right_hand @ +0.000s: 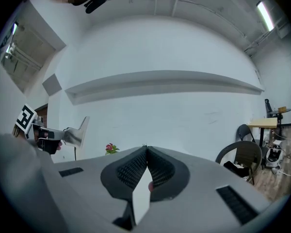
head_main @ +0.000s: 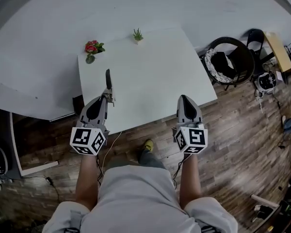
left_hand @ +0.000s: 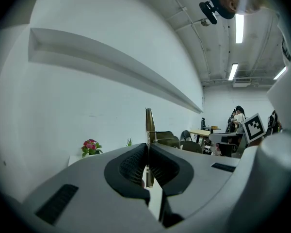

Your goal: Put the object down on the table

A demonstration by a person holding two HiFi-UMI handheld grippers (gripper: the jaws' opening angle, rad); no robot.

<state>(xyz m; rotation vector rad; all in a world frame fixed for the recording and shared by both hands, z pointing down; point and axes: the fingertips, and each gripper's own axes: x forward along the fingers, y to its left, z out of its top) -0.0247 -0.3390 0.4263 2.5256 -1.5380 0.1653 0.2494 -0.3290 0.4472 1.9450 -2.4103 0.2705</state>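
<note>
A flat metal tool like a scraper (head_main: 108, 84) sticks forward out of my left gripper (head_main: 106, 97), which is shut on its near end. It hangs over the near left part of the white table (head_main: 150, 72). In the left gripper view the tool (left_hand: 149, 125) shows edge-on, rising from between the pressed pads of that gripper (left_hand: 148, 148). From the right gripper view its flared blade (right_hand: 79, 131) is seen at the far left. My right gripper (head_main: 185, 99) is over the table's near right edge, and its jaws (right_hand: 146, 149) are shut with nothing between them.
A small pot of red flowers (head_main: 92, 49) and a little green plant (head_main: 137, 35) stand at the table's far edge. A dark round chair (head_main: 230, 59) with things on it stands right of the table. The floor is wood planks (head_main: 242, 144). Cables lie near my feet.
</note>
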